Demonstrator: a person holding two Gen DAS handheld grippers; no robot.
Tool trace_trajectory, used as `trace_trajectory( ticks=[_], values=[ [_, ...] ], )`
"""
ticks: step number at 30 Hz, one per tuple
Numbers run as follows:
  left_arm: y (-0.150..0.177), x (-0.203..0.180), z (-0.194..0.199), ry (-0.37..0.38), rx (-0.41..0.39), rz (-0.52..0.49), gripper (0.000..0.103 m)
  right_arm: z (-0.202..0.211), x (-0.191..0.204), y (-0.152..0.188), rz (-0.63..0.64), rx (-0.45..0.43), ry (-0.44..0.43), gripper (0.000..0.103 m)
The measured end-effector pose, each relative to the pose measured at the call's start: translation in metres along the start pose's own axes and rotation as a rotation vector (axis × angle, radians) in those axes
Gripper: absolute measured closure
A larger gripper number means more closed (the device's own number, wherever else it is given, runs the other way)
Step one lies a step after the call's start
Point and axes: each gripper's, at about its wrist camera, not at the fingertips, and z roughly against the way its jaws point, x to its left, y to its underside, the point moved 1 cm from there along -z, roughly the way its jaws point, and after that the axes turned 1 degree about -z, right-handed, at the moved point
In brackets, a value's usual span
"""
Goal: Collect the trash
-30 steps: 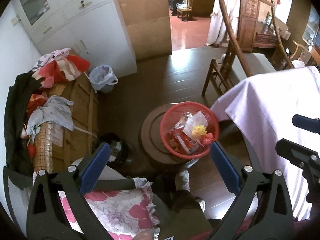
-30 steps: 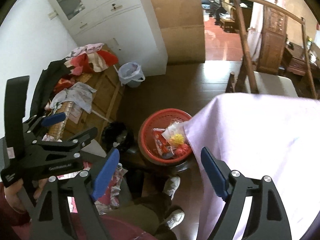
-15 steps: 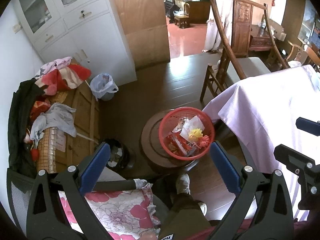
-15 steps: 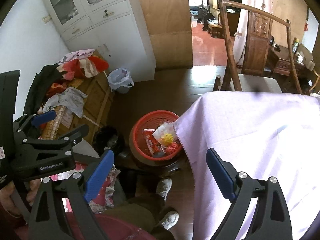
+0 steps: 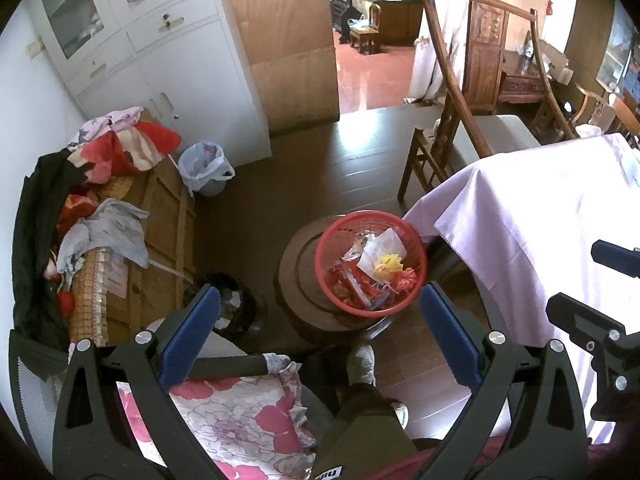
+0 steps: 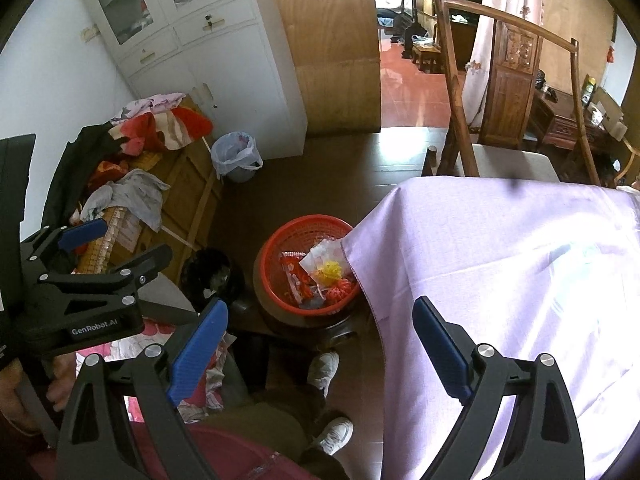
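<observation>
1. Left gripper (image 5: pixel 320 330): jaws wide apart, nothing between them, held above the red basket (image 5: pixel 370 264).
2. Right gripper (image 6: pixel 320 346): jaws wide apart, empty.
3. Trash (image 5: pixel 376 264): inside the red basket, which touches the lilac tablecloth (image 6: pixel 500 264).

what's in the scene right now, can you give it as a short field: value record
trash basket: red basket on a round wooden stool, wrappers and yellow scrap inside
table: lilac cloth, no trash visible on it
lined bin: small bin with plastic bag by the white cabinet
left gripper: open, nothing between its jaws
right gripper: open, nothing between its jaws
</observation>
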Motion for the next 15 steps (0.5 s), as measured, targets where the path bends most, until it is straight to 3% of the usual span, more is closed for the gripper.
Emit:
trace_trajectory(
  ticks=[15],
  values=[
    [-0.0018,-0.0035,-0.0034,-0.003,0.010,-0.007,0.007,-0.0043,-0.0017,0.0011,-0.010,0.010,0.000,0.011]
  ],
)
